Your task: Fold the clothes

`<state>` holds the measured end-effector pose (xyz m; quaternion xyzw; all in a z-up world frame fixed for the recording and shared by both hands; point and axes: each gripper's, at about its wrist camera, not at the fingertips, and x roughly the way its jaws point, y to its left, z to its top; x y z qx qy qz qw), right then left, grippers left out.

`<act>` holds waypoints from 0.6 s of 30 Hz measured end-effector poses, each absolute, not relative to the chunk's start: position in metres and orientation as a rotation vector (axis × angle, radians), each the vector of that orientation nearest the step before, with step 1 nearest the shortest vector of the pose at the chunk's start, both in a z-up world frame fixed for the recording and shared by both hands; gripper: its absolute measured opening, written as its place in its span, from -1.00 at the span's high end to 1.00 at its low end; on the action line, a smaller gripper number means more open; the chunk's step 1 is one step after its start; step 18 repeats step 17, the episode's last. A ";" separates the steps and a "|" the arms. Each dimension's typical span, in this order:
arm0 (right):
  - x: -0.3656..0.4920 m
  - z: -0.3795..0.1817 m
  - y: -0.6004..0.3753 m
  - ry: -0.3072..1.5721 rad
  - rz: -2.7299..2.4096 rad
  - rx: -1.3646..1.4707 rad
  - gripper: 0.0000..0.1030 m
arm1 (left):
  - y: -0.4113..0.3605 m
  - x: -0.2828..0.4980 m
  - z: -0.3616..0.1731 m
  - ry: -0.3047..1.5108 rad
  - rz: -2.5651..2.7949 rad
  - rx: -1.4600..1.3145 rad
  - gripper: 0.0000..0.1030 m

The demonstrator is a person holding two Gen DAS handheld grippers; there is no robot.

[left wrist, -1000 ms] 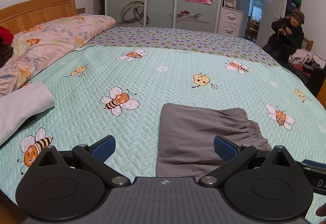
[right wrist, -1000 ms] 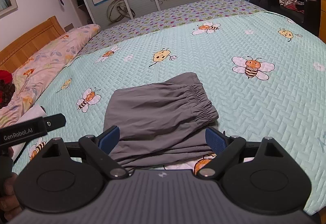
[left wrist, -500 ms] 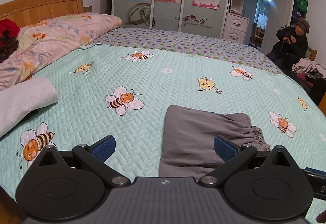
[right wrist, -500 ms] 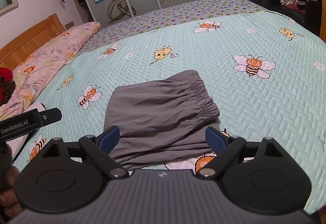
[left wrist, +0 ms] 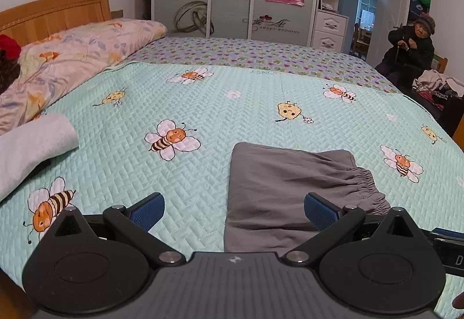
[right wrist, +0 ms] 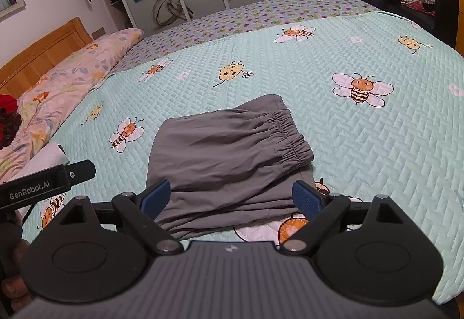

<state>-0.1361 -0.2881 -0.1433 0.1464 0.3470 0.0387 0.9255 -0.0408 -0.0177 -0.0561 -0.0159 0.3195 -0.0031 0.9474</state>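
Observation:
A pair of grey trousers [left wrist: 290, 188] lies folded into a flat rectangle on the mint bee-print bedspread [left wrist: 203, 116], elastic waistband to the right. In the right wrist view the same trousers [right wrist: 226, 153] lie straight ahead. My left gripper [left wrist: 234, 210] hovers over the near edge of the bed, jaws wide apart, nothing between them; the folded trousers lie below and beyond its right finger. My right gripper [right wrist: 231, 198] is also open and empty, just short of the trousers' near edge. The body of the left gripper shows at the left edge of the right wrist view.
A folded pale towel or garment [left wrist: 29, 145] lies at the bed's left. A floral pillow [left wrist: 72, 58] and wooden headboard [left wrist: 55, 12] lie beyond it. A seated person [left wrist: 411, 46] and a pile of clothes [left wrist: 435, 84] are at the far right.
The left wrist view has tipped up slightly; the trousers sit a little lower in it. Both grippers stay open, and the trousers have not moved.

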 end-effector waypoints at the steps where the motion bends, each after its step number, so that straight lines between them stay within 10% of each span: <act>1: -0.136 -0.143 -0.288 0.712 0.080 0.300 -0.78 | -0.019 -0.040 -0.056 0.653 -0.008 -0.027 -0.99; 18: -0.138 -0.144 -0.289 0.712 0.080 0.303 -0.78 | -0.021 -0.041 -0.054 0.651 -0.029 -0.011 -0.99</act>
